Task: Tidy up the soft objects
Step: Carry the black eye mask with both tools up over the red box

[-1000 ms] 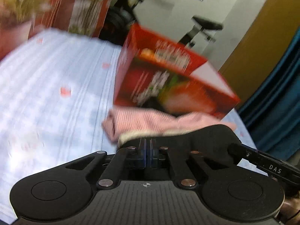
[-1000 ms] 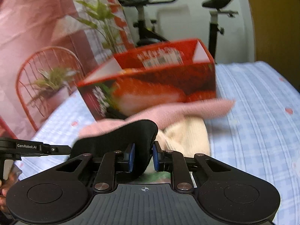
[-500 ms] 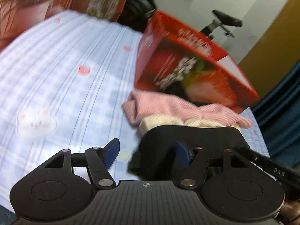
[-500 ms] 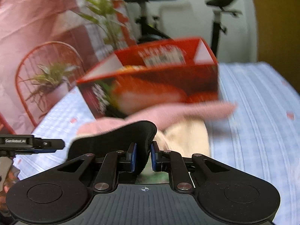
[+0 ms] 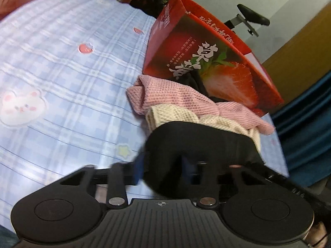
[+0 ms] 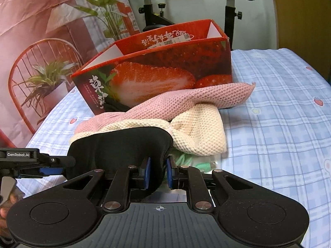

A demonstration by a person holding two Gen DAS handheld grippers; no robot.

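Since a second ago, the left tongs (image 5: 163, 169) have been closed onto the black cloth (image 5: 198, 142), also pinched by the right tongs (image 6: 156, 173); open bedspread (image 5: 62, 78) lies leftward.

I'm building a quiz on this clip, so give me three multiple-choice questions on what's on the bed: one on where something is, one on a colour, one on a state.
1. Where does the pink knitted cloth lie?
A. inside the box
B. against the front of the red strawberry-printed cardboard box
C. on the chair

2. What colour is the knitted cloth under the pink one?
A. cream
B. green
C. grey

3. What is the right tool doing?
A. standing wide open
B. clamping the box rim
C. clamped on the black padded soft item

Answers:
1 B, the pink cloth drapes on the bed right at the box's front face.
2 A, pale cream knit shows below the pink.
3 C, its blue pads press the black fabric from both sides.
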